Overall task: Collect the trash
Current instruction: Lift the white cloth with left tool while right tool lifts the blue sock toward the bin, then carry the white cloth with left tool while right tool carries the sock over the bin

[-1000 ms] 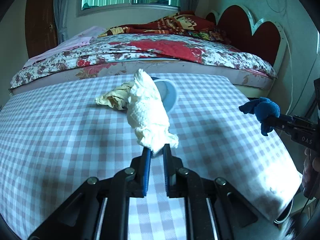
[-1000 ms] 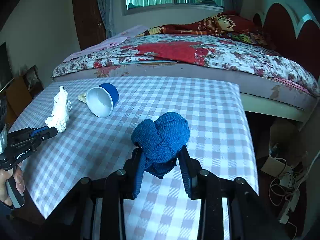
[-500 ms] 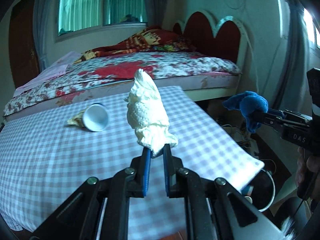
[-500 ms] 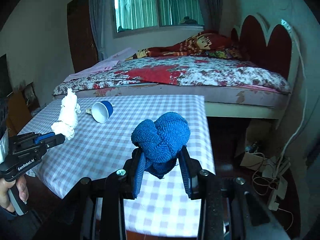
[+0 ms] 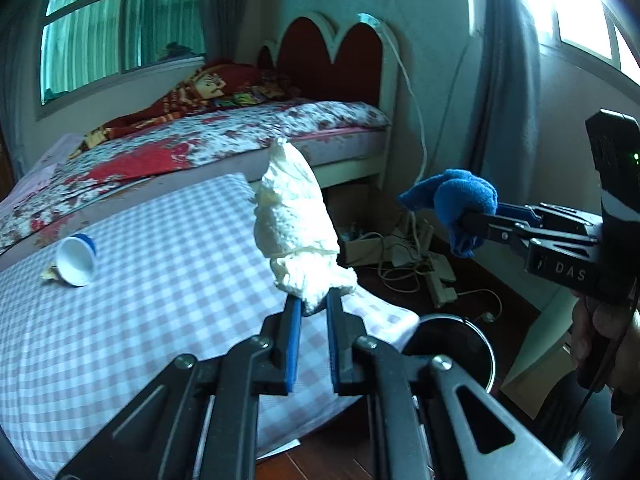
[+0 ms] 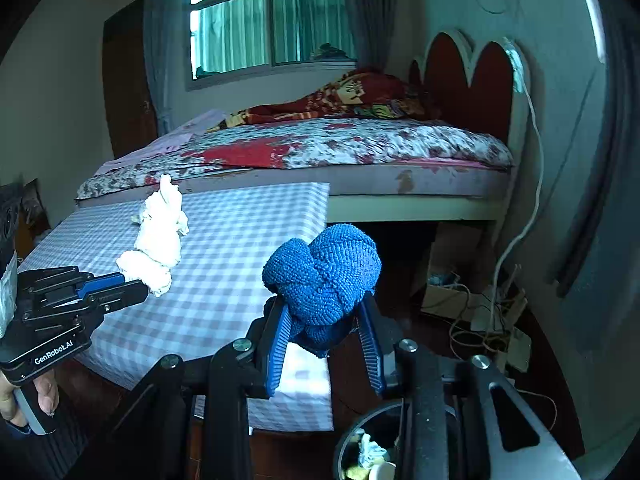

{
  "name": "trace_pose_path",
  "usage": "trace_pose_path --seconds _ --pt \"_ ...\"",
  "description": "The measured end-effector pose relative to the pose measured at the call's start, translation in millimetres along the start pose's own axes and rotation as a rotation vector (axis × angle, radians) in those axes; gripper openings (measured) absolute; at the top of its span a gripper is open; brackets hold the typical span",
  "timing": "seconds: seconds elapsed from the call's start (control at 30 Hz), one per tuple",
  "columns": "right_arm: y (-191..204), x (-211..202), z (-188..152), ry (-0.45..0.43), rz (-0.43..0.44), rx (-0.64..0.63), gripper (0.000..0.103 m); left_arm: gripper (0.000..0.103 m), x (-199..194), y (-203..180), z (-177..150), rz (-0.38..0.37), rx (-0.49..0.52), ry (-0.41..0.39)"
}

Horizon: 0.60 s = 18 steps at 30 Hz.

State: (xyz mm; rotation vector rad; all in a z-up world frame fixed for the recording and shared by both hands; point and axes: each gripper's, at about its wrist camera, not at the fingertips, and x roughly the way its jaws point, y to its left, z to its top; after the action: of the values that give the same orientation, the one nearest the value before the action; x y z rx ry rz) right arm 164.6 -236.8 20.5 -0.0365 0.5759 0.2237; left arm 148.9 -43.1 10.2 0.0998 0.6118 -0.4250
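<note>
My left gripper (image 5: 313, 305) is shut on a crumpled white tissue wad (image 5: 294, 232), held upright above the table's right end. In the right wrist view the same tissue wad (image 6: 158, 242) sticks up from the left gripper (image 6: 142, 286). My right gripper (image 6: 325, 330) is shut on a knotted blue cloth (image 6: 322, 280); the left wrist view shows that blue cloth (image 5: 460, 204) off the table, over the floor. A round black trash bin (image 5: 452, 350) stands on the floor by the table's corner. The right wrist view looks into the trash bin (image 6: 370, 454), which holds scraps.
A blue-rimmed paper cup (image 5: 76, 260) lies tipped on the checked tablecloth (image 5: 160, 280), with a yellowish crumpled paper (image 5: 50, 274) beside it. A bed (image 6: 320, 148) stands behind the table. Cables and boxes (image 6: 472, 304) clutter the floor near the wall.
Both grippers have swung to the right, off the table's middle toward its right end, each keeping its hold. The trash bin on the floor has come into view.
</note>
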Motion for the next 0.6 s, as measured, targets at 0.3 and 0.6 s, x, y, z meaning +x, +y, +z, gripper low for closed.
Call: trace_pose_path --seconds 0.3,0.6 --pt "-42 -18 -35 0.037 -0.066 0.046 0.035 0.013 23 -54 -13 -0.101 0.067 0.055" --pt "-76 -33 -69 0.082 -0.119 0.088 0.035 0.013 42 -106 -23 -0.190 0.145 0.097"
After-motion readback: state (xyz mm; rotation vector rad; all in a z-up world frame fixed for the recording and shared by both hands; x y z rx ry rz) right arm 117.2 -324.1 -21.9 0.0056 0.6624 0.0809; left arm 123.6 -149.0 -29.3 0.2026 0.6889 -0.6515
